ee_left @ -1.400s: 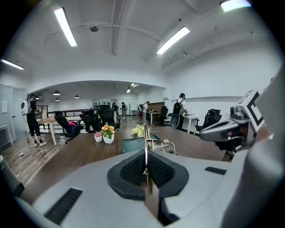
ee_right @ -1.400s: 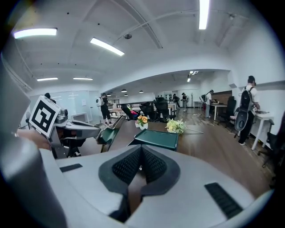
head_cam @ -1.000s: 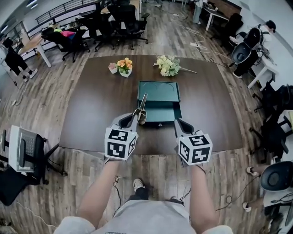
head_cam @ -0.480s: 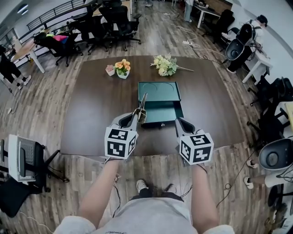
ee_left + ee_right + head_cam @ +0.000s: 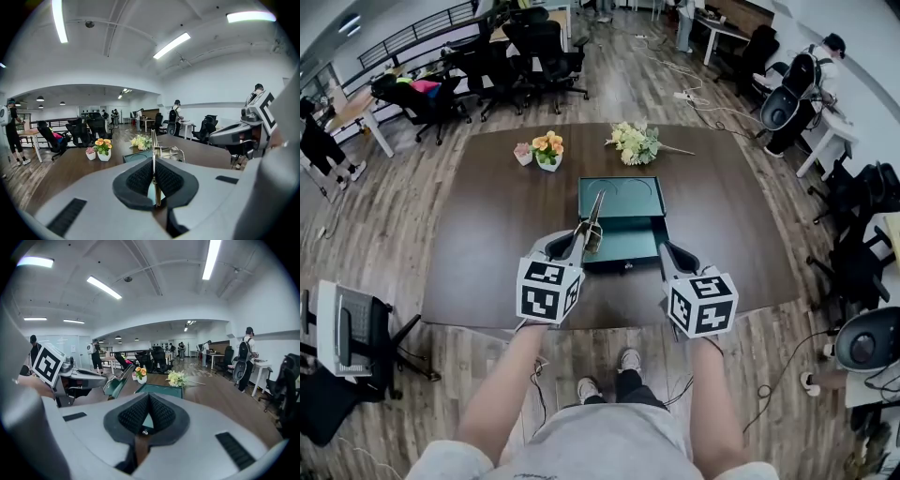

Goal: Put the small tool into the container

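Left gripper (image 5: 577,242) is clamping the small metal tool (image 5: 593,214) over the teal drawer container (image 5: 622,196) mid-table (image 5: 487,234), while right gripper (image 5: 667,251) is hovering closed, empty, near its front edge.

**Dark wooden table and what it bears**

A dark brown table (image 5: 487,244) stands on a plank floor. Near its centre sits a green box (image 5: 621,197), with its drawer (image 5: 623,242) pulled out toward 6 o'clock. At 11 o'clock stand a flower pot (image 5: 548,150) and, just beside it, a small pink pot (image 5: 523,154). At 12 o'clock lies a bunch of pale flowers (image 5: 633,142).
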Demonstrator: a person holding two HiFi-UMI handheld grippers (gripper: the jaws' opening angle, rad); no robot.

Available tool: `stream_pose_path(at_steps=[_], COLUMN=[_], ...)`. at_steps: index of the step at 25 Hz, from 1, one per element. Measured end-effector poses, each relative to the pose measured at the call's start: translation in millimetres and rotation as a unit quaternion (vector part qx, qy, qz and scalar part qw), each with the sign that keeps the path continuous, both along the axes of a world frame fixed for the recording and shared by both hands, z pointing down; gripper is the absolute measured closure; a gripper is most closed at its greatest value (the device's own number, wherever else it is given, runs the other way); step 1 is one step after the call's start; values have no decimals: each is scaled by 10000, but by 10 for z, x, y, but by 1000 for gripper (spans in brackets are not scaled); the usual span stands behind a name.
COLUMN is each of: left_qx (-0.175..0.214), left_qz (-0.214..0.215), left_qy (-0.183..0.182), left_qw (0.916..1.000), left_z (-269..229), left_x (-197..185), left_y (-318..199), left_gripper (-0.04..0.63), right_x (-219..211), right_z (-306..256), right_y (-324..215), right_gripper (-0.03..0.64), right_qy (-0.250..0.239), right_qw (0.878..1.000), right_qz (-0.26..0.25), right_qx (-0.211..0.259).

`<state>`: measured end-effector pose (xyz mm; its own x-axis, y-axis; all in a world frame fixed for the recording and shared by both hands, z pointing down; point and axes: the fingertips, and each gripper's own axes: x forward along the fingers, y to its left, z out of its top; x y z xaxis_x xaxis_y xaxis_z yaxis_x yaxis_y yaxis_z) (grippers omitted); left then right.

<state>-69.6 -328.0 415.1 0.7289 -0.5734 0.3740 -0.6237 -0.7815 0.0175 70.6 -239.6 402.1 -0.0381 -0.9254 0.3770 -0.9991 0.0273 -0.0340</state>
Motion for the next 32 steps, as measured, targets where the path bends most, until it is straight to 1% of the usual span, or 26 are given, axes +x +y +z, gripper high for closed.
stream_pose_path(at_steps=[11, 20, 26, 32], left_qx=[-13, -23, 54, 193], left_qz=[19, 52, 262, 719], left_qy=[-170, -329, -664, -1072], left_qw=[9999, 9994, 9974, 9914], left_z=[1, 44, 139, 219], left_x=[435, 626, 696, 808], left_y=[-341, -530, -578, -518], left_gripper=[594, 592, 592, 592], right_x=[443, 612, 661, 690], right_z=[-86, -103, -73, -18], right_y=[-434, -710, -769, -727], right_gripper=[614, 614, 614, 614], right_qy=[-28, -71, -92, -129], right_qw=[9997, 9992, 9991, 9994], right_qz=[-203, -340, -353, -284], right_qx=[117, 182, 193, 164])
